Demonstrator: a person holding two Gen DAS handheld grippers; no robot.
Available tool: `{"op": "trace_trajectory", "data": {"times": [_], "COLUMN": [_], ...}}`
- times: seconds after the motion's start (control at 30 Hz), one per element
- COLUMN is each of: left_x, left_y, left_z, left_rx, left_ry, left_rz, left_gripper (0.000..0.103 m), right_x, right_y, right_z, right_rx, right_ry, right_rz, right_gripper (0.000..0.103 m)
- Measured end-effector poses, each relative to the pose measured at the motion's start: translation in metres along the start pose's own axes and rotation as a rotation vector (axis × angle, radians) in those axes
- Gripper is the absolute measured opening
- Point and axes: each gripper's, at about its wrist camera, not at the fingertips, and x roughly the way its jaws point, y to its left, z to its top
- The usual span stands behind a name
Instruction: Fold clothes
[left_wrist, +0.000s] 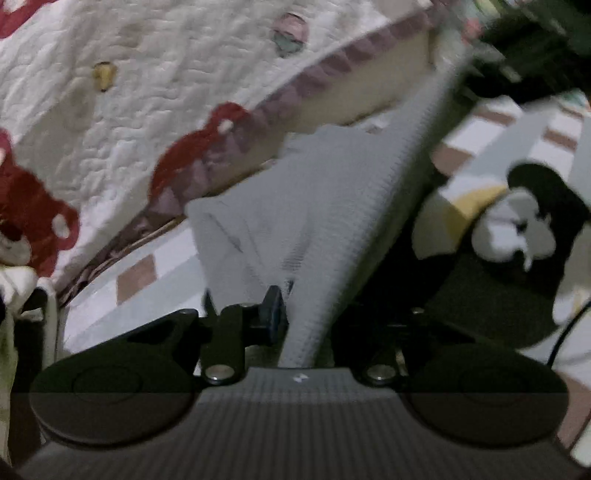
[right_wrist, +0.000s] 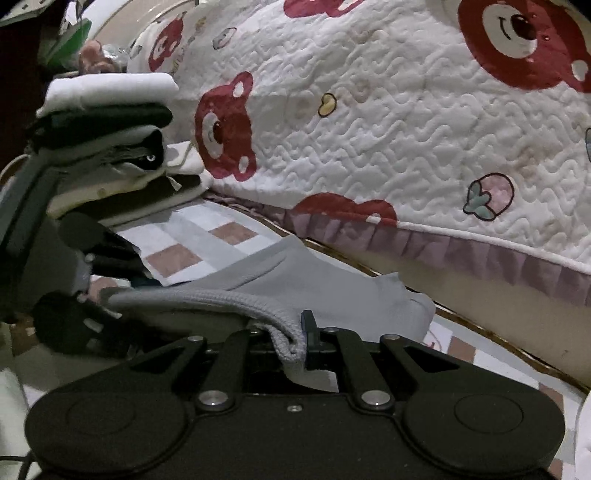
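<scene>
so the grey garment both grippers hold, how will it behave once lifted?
Likely floppy: the grey garment sags between the grips and creases on the bed. Probably light, being thin knit. The ribbed hem bunches in the right gripper, so slipping seems unlikely.

The right gripper (right_wrist: 293, 338) is clamped on the ribbed hem of a grey garment (right_wrist: 295, 273), whose body spreads beyond it over a checked sheet (right_wrist: 207, 243). At far left, a stack of folded clothes (right_wrist: 110, 122) sits on that sheet. The other gripper (right_wrist: 92, 266) shows at left, touching the hem. A white quilt with red bears (right_wrist: 406, 122) fills the far right.
</scene>
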Motion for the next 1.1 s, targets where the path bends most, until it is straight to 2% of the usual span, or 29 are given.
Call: {"op": "trace_trajectory", "data": {"times": [0.13, 0.23, 0.4, 0.53, 0.63, 0.77, 0.87, 0.93, 1.03, 1.1], "left_x": [-0.033, -0.048, -0.074, -0.126, -0.171, -0.172, -0.161, -0.156, -0.14, -0.128], "left_y": [0.003, 0.011, 0.006, 0.001, -0.004, -0.006, -0.004, 0.003, 0.02, 0.033], "left_z": [0.004, -0.001, -0.012, -0.024, -0.031, -0.045, -0.04, -0.025, 0.0, 0.016], "left_rx": [0.064, 0.009, 0.033, 0.06, 0.116, 0.183, 0.258, 0.277, 0.271, 0.211], "left_ry": [-0.037, -0.017, 0.033, 0.042, 0.069, 0.184, 0.213, 0.218, 0.228, 0.232], "left_rz": [0.065, 0.058, 0.076, 0.106, 0.062, -0.049, -0.086, -0.112, -0.19, -0.227], "left_gripper": [0.02, 0.02, 0.02, 0.02, 0.02, 0.021, 0.022, 0.024, 0.028, 0.033], "right_x": [-0.015, -0.021, -0.038, -0.054, -0.065, -0.081, -0.078, -0.076, -0.07, -0.061], "right_y": [0.009, 0.018, 0.042, 0.055, 0.065, 0.078, 0.071, 0.066, 0.052, 0.036], "right_z": [-0.003, -0.003, -0.006, -0.019, -0.029, -0.042, -0.045, -0.046, -0.046, -0.045], "right_rx": [0.023, 0.023, 0.057, 0.134, 0.194, 0.273, 0.313, 0.337, 0.386, 0.431], "right_ry": [-0.045, -0.058, -0.084, -0.048, -0.017, 0.024, 0.02, 0.014, 0.002, -0.003], "right_rz": [0.049, 0.091, 0.151, 0.287, 0.395, 0.538, 0.549, 0.549, 0.534, 0.491], "right_gripper": [0.008, 0.008, 0.009, 0.009, 0.009, 0.009, 0.009, 0.009, 0.009, 0.009]}}
